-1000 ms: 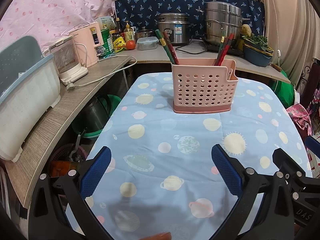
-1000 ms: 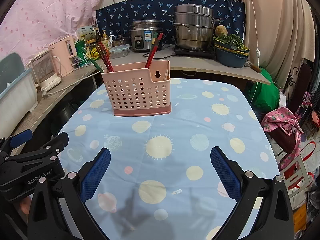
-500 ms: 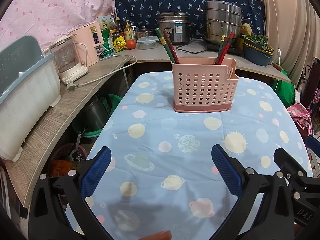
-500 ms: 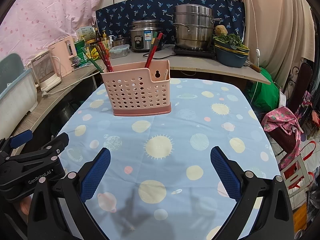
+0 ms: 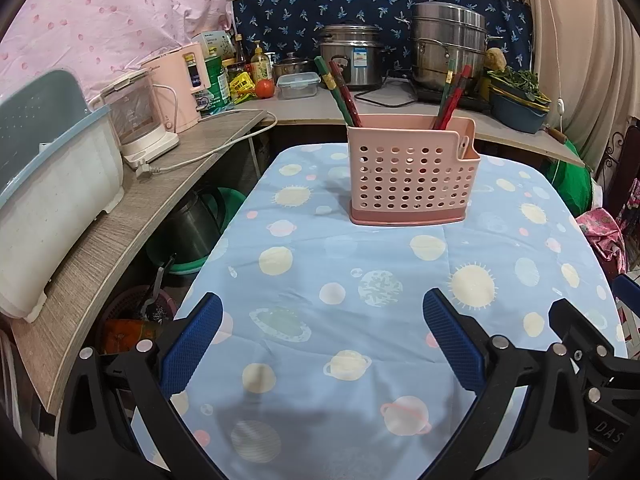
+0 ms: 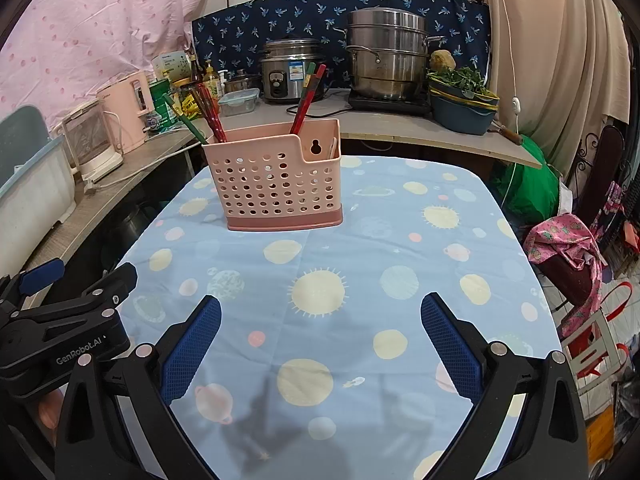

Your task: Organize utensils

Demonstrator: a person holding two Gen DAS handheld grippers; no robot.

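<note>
A pink perforated utensil holder (image 5: 412,176) (image 6: 276,184) stands upright on the blue planet-print tablecloth (image 5: 360,288) (image 6: 360,272). Red and green chopsticks (image 5: 344,92) (image 6: 208,114) lean out of its left end, and another bunch of chopsticks (image 5: 450,96) (image 6: 308,98) out of its right part. My left gripper (image 5: 322,340) hovers open over the near cloth, nothing between its fingers. My right gripper (image 6: 320,340) is open too, empty, well short of the holder. The left gripper's body (image 6: 60,328) shows at the right wrist view's lower left.
A wooden counter (image 5: 132,216) curves along the left with a white-and-blue bin (image 5: 48,200), a glass kettle (image 5: 136,120) and its cord. A rice cooker (image 5: 352,60), steel steamer pot (image 5: 448,52) and bowl of greens (image 6: 464,100) stand behind. Bags (image 6: 568,252) lie right of the table.
Almost nothing: the left wrist view has shifted slightly, so the holder sits a touch lower in it. Both grippers stay open and empty.
</note>
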